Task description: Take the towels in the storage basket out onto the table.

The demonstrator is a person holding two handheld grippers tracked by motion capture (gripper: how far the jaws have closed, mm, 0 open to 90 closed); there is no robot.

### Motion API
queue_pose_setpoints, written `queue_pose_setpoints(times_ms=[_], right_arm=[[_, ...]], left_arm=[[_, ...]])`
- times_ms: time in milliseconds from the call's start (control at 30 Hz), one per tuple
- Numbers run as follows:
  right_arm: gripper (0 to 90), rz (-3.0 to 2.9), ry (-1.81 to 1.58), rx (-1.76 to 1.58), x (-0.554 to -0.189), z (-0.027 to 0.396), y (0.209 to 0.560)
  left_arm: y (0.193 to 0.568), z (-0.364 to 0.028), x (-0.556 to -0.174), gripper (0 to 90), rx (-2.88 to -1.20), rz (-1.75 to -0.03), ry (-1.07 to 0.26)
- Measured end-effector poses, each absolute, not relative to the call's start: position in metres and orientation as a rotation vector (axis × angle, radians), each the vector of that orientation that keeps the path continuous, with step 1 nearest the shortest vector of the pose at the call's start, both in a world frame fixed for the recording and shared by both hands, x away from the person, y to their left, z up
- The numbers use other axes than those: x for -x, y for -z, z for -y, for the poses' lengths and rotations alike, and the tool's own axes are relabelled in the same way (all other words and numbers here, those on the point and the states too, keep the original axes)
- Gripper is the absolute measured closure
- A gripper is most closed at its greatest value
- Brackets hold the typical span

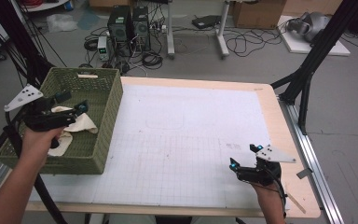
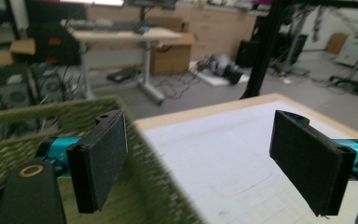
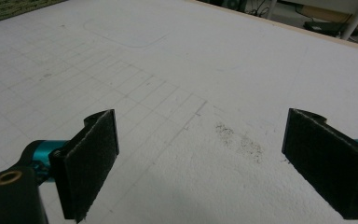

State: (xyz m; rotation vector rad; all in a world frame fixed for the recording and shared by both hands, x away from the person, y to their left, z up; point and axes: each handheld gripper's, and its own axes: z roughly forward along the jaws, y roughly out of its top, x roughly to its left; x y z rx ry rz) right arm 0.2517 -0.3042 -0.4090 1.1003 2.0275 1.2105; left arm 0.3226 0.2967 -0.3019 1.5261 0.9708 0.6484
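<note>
We see the left gripper (image 1: 72, 108) held with its fingers (image 2: 103, 158) spread wide and nothing between them, hovering over the green woven basket (image 1: 106, 122) at the left edge of the worktop (image 1: 191, 135). In the left gripper view one finger hangs over the basket's inside while the other stands over the white sheet just past the basket's right wall. Below that gripper, inside the basket, lies a cream cloth (image 1: 81, 124), crumpled toward the near left of the basket floor; we cannot tell whether the gripper touches it. The hand (image 1: 38, 140) holding this gripper comes in from the near left, over the basket's near rim. The right gripper (image 1: 246, 155) sits well apart, near the near right corner of the worktop, its fingers (image 3: 92, 161) likewise wide apart and empty, pointed across the gridded white sheet (image 3: 177, 60). A faint dark smudge (image 3: 238, 140) marks the sheet between and just beyond those fingers. Farther out, a rounded rectangle outline (image 1: 164, 122) is drawn at the sheet's middle, and beyond the far edge the floor holds computer towers (image 1: 129, 24) and loose cables.
</note>
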Motion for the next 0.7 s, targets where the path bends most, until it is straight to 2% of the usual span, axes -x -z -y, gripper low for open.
queue_pose_setpoints(times_ms=[100,267,700], right_arm=[[10.1,-2.030,-1.205,-1.102,-0.253,0.303,0.410],[10.1,-2.035,-1.199,-1.100,-0.253,0.302,0.410],[10.1,-2.027,-1.184,-1.109,-0.253,0.306,0.411]], left_arm=[[0.306,-0.306,-0.332,19.3,-1.558,-1.014,-0.653],[0.322,-0.333,-0.356,19.3,-1.611,-1.179,-0.677],[0.349,-0.356,-0.386,19.9,-1.676,-1.419,-0.723]])
